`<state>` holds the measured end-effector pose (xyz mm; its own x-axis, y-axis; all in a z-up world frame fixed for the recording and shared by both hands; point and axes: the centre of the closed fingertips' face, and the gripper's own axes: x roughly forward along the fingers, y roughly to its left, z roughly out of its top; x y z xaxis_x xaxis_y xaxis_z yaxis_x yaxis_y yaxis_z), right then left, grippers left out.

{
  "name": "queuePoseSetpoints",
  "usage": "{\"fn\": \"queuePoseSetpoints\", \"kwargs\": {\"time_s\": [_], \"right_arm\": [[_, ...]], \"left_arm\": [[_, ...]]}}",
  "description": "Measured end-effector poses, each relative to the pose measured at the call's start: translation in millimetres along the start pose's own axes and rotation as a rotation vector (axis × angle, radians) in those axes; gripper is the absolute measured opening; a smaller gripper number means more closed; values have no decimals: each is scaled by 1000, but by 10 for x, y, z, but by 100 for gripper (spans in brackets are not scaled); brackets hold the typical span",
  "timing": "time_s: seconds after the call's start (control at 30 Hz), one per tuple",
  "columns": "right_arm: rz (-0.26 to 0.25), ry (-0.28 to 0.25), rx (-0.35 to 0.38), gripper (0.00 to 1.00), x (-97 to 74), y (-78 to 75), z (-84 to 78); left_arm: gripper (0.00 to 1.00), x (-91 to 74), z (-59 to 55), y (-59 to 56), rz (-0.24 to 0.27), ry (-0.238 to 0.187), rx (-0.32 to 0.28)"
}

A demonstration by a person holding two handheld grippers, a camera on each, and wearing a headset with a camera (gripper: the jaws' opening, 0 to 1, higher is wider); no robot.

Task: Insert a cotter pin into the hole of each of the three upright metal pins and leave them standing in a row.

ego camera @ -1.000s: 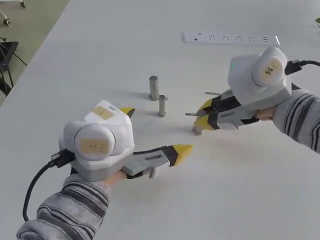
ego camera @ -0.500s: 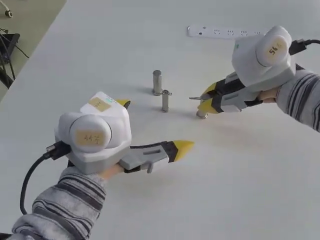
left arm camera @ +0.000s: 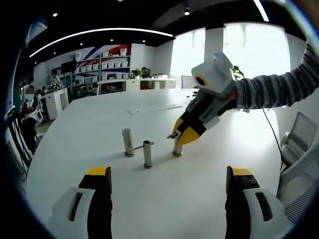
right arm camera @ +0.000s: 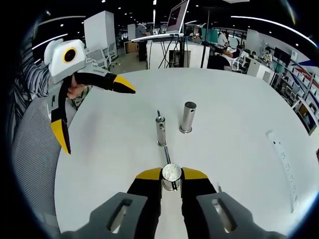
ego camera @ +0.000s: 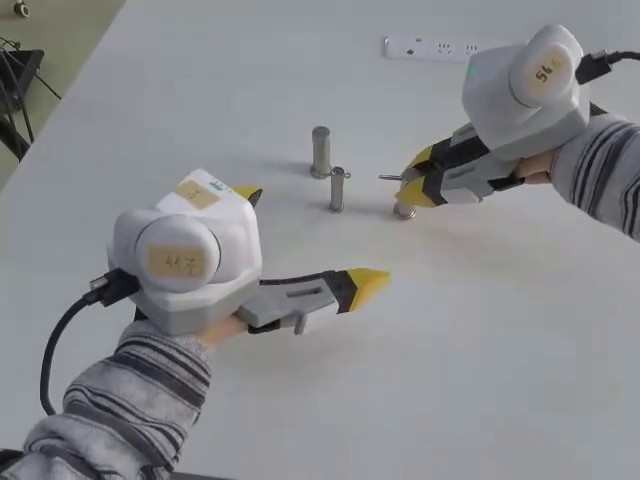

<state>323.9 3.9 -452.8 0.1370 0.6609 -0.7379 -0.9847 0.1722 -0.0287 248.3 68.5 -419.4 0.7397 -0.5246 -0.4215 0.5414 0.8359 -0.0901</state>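
- While the head view looks down on the right gripper [ego camera: 415,180], whose yellow tips are pressed nearly together on a held cotter pin [ego camera: 388,177] that juts out ahead of them, the right gripper view looks along those jaws. There the round top of the near metal pin [right arm camera: 171,173] sits in the gap between them.
- The left gripper view gives the row side-on across the white table [ego camera: 480,330]. The far metal pin [left arm camera: 128,143] is bare, and the middle metal pin [left arm camera: 147,155] has a seated cotter pin [left arm camera: 149,143] crosswise through its top.
- The near metal pin stands upright just under the right gripper's tips; whether they touch it I cannot tell.
- The left gripper [ego camera: 306,238] is well apart from the row, with its jaws spread wide and nothing between them.
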Motion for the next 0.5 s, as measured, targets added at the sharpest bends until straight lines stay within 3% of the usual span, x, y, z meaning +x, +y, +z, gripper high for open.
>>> {"fn": "queuePoseSetpoints", "kwargs": {"time_s": [0.5], "right_arm": [[26, 1, -5, 9, -8, -21, -41]], "left_arm": [[93, 36, -38, -38, -11, 14, -3]]}}
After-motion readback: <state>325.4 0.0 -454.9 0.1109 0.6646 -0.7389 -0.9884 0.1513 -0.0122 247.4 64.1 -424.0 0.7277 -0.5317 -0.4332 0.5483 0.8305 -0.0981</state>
